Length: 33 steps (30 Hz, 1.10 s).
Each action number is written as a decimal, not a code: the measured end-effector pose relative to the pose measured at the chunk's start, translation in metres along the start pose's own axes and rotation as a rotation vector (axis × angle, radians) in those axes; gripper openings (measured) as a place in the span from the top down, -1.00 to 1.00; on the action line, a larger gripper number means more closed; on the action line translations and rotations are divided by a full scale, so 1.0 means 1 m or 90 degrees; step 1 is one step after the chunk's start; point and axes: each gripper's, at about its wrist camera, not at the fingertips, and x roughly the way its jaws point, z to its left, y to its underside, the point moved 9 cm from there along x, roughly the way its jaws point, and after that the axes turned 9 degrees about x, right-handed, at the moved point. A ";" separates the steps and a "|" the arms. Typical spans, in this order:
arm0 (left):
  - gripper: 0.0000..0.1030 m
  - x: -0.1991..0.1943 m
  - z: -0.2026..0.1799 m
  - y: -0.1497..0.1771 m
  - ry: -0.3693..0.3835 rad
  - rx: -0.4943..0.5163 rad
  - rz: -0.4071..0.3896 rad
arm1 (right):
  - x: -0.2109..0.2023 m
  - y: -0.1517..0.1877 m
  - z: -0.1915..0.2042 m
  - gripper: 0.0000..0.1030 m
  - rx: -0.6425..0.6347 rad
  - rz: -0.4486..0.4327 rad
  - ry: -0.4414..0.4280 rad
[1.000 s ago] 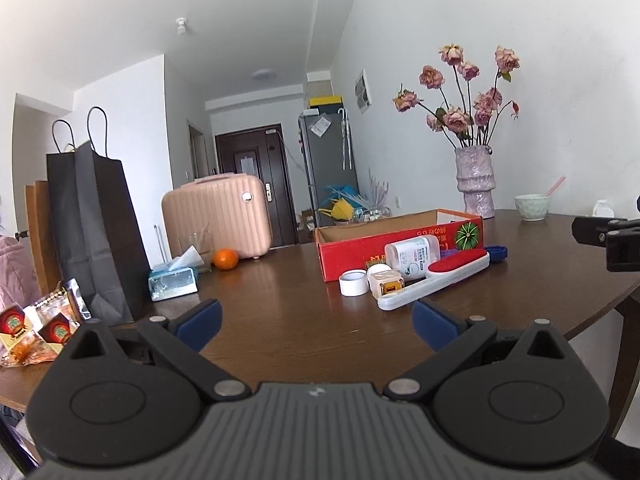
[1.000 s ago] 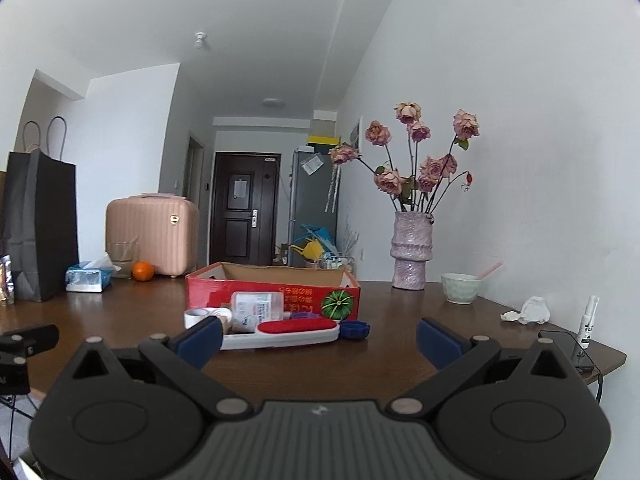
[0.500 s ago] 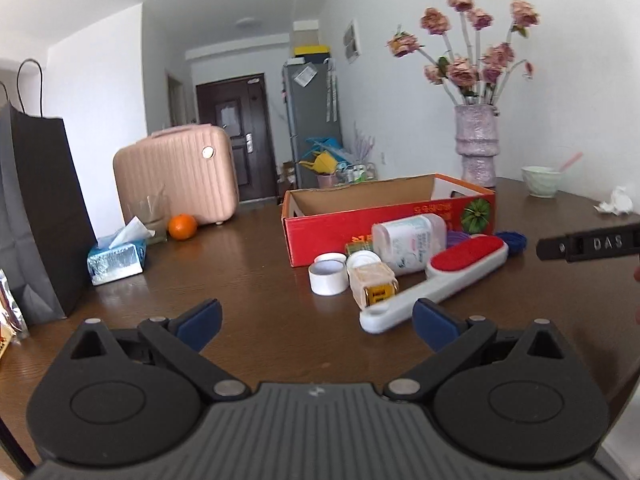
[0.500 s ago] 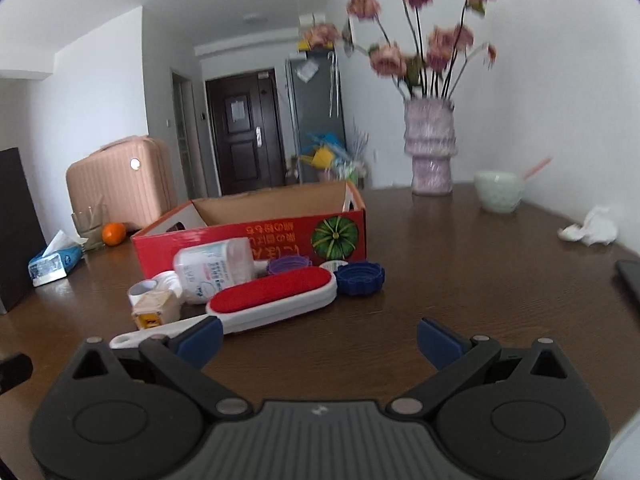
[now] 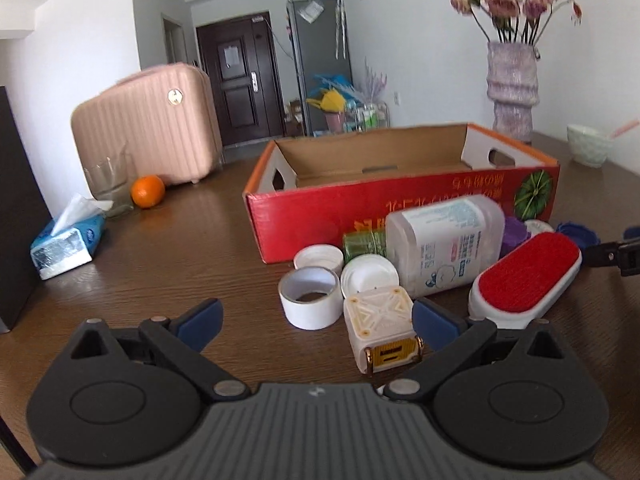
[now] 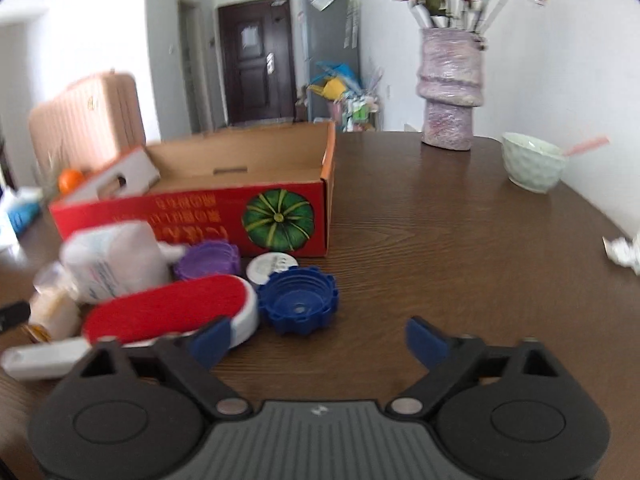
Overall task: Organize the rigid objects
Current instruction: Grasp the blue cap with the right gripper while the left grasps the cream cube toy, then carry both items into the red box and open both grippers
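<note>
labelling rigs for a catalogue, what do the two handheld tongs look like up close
Both match: the left tongs and right tongs have a ribbed grey centre plate, two round black housings, black link arms with silver pivot pins, and blue pads on the fingertips.

White walls (image 5: 420, 60) and a white ceiling enclose a bright, evenly lit room. At the far end, in the upper middle of the frame, stands a dark brown door (image 5: 240, 80), with a grey refrigerator (image 5: 320, 60) to its right and a cluttered rack (image 5: 356, 114) of colourful items below it. A dark wood-grain bench (image 6: 440, 220) fills the lower half. Toward the left sit a pink suitcase (image 5: 148, 120), an orange (image 5: 148, 191) and a tissue pack (image 5: 68, 240). On the right stand a mauve vase (image 6: 450, 88) of dried roses and a pale green bowl (image 6: 534, 166).
</note>
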 end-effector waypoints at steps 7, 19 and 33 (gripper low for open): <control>-0.46 0.011 -0.025 0.001 0.053 0.022 0.029 | 0.025 -0.012 0.001 -0.48 -0.030 0.019 -0.027; 0.23 -0.007 -0.028 0.004 0.032 0.024 0.036 | 0.011 0.000 -0.004 0.00 -0.021 0.017 -0.030; 0.23 -0.137 -0.004 0.040 -0.008 -0.017 -0.020 | -0.115 0.073 0.019 0.00 -0.014 -0.090 -0.017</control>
